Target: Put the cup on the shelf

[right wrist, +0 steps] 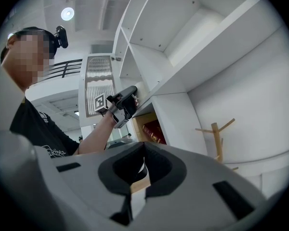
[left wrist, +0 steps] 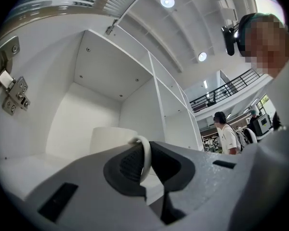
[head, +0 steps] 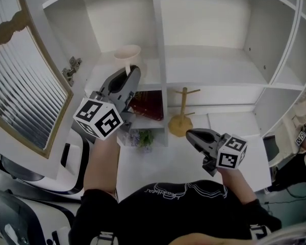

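**Head view:** the left claw (head: pixel 126 75) reaches into the upper-left shelf (head: pixel 101 70) compartment, with the white cup (head: pixel 127 54) at its tip. The right claw (head: pixel 190 133) hangs low, clenched and empty.

**Left gripper view:** the jaws clamp the cup's handle (left wrist: pixel 146 153). The cup's base is hidden.

**Right gripper view:** nothing lies between the jaws.

Step in hand: placing. Next, the cup must be seated on the shelf, then released.

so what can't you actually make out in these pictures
cup bottom: the left hand-held gripper covers it in the head view and the left gripper view, so whether it rests on the shelf is unclear
red thing below: partly behind that hand-held gripper in the head view, print too small
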Demonstrator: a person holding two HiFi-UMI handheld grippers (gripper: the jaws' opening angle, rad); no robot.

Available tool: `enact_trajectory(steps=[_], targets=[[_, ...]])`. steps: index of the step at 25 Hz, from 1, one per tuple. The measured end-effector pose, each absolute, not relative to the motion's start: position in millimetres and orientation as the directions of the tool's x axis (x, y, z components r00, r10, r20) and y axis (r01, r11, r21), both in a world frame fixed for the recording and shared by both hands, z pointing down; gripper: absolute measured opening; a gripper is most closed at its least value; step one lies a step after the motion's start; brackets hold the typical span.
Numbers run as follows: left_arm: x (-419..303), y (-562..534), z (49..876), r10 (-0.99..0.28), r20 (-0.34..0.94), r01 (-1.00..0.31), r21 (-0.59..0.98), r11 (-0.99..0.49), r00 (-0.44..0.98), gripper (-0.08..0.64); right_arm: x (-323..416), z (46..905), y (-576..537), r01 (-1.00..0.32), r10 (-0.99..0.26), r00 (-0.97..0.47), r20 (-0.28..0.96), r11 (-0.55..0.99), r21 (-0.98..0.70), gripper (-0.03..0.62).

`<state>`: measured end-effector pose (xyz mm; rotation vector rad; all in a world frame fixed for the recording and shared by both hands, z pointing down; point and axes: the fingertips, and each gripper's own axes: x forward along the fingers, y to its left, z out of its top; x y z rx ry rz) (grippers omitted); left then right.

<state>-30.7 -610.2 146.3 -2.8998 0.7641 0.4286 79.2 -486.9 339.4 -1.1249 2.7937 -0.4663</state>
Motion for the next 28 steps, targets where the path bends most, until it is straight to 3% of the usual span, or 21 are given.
enact_trajectory(steps=[11, 19, 28], targets=[[-39, -619, 152, -0.538, -0.256, -0.556, 0.005, -0.831, 0.803, 0.029, 69, 340, -487, -0.653, -0.679, -0.733, 0.034, 0.689, -0.316, 0.006], [-56, -612, 153, -0.602, -0.276, -0.616, 0.041, -0.786, 0.75, 0.16, 64, 337, -473, -0.652, -0.675, -0.737, 0.038, 0.694, -0.304, 0.006], [-66, -551, 191, -0.609, -0.247, -0.614, 0.063, -0.787, 0.754, 0.167, 59, 325, -450, -0.636, -0.661, -0.75, 0.01, 0.718, -0.282, 0.006]])
